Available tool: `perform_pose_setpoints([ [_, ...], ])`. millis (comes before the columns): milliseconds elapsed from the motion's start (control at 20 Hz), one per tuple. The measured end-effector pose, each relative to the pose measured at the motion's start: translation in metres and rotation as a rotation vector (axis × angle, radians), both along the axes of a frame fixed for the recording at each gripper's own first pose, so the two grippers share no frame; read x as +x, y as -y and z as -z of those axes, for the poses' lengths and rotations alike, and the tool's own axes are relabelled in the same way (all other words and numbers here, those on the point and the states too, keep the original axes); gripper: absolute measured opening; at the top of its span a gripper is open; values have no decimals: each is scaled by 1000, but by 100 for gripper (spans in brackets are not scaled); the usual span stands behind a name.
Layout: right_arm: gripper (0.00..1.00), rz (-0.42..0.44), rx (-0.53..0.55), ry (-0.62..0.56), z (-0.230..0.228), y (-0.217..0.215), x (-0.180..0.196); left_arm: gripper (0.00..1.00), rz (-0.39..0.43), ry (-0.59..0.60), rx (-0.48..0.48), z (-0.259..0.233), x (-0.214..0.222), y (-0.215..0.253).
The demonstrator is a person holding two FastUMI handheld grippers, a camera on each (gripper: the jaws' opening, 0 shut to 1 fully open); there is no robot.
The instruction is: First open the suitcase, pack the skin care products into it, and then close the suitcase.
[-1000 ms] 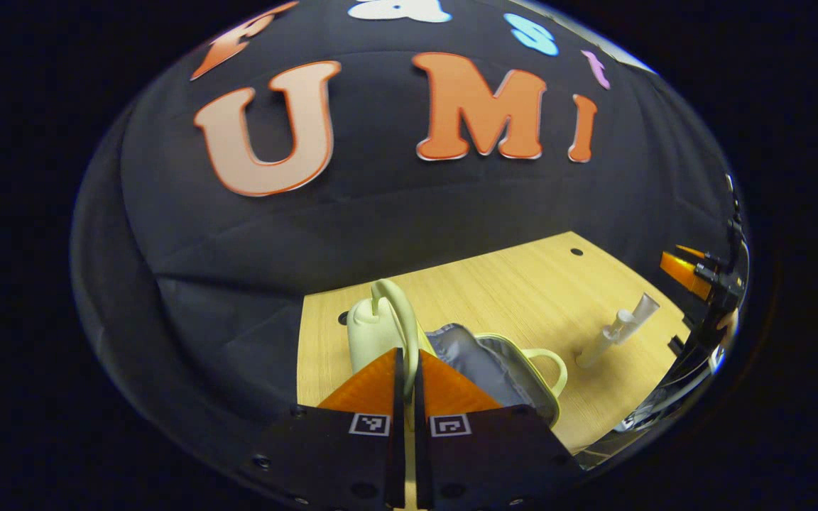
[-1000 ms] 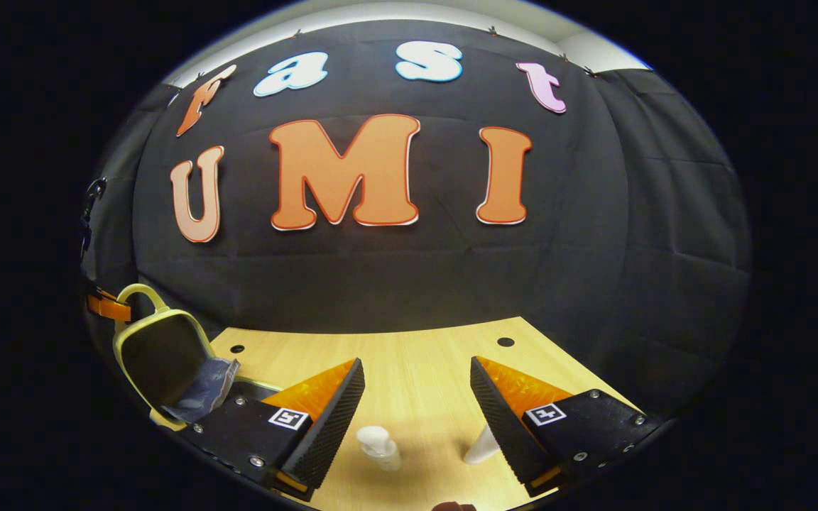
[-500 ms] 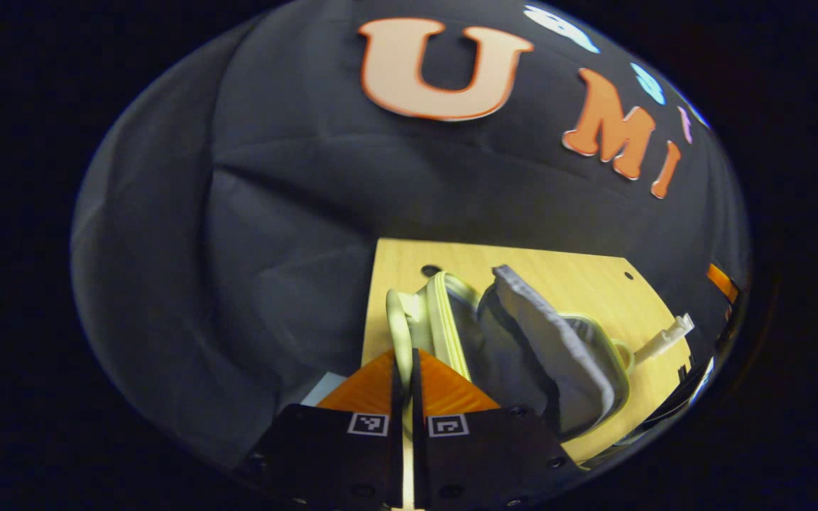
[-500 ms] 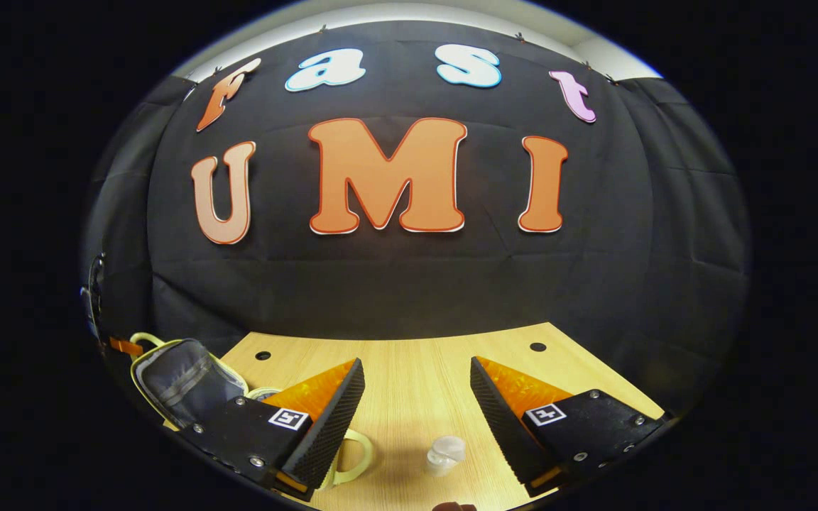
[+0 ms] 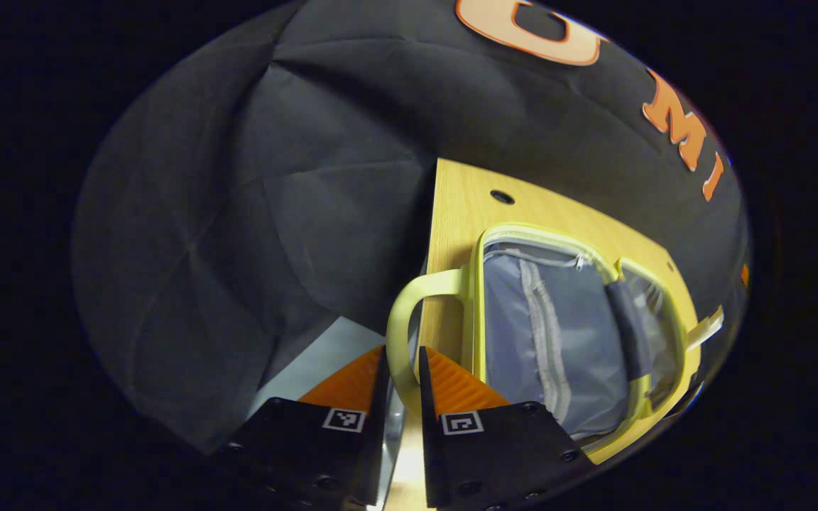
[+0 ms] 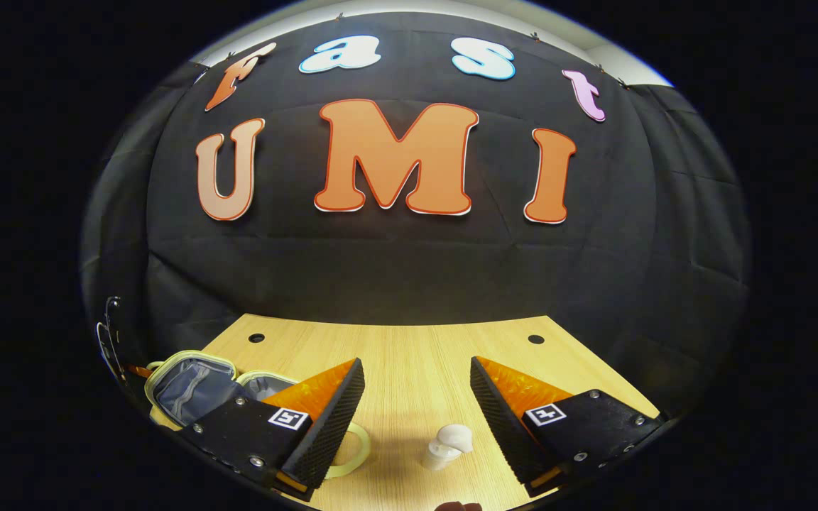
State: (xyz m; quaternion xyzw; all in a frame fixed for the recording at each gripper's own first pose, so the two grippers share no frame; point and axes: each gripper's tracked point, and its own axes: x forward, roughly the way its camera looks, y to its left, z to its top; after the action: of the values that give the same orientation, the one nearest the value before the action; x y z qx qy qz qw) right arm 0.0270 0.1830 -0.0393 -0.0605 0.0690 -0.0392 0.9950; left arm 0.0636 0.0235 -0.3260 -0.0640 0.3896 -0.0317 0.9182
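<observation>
1. No brand or readable label shows on the suitcase (image 5: 558, 333) or on the skin care bottle (image 6: 448, 446); each gripper carries a small square black-and-white marker, not readable text.
2. The suitcase lies spread open on the wooden tabletop (image 5: 466, 206), both halves lined in grey fabric, with a pale yellow-green rim. Nothing can be made out lying inside either half.
3. The left gripper (image 5: 402, 369) has its jaws clenched on the suitcase's looped handle (image 5: 409, 312), which sticks out past the tabletop edge.
4. In the left gripper view, a pale bottle end pokes out just past the far half of the suitcase.
5. The right gripper (image 6: 416, 397) hangs with jaws released, wide apart, gripping nothing.
6. The skin care bottle lies on the tabletop between those jaws, to the right of the suitcase, and apart from it.
</observation>
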Motion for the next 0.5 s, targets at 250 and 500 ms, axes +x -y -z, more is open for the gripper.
perform_pose_setpoints([
  [250,95,38,20,-6,-2,34,1,100,-56,141,177,-52,9,-14],
  [500,95,34,-12,7,-14,70,1,99,-108,388,294,-178,9,44],
])
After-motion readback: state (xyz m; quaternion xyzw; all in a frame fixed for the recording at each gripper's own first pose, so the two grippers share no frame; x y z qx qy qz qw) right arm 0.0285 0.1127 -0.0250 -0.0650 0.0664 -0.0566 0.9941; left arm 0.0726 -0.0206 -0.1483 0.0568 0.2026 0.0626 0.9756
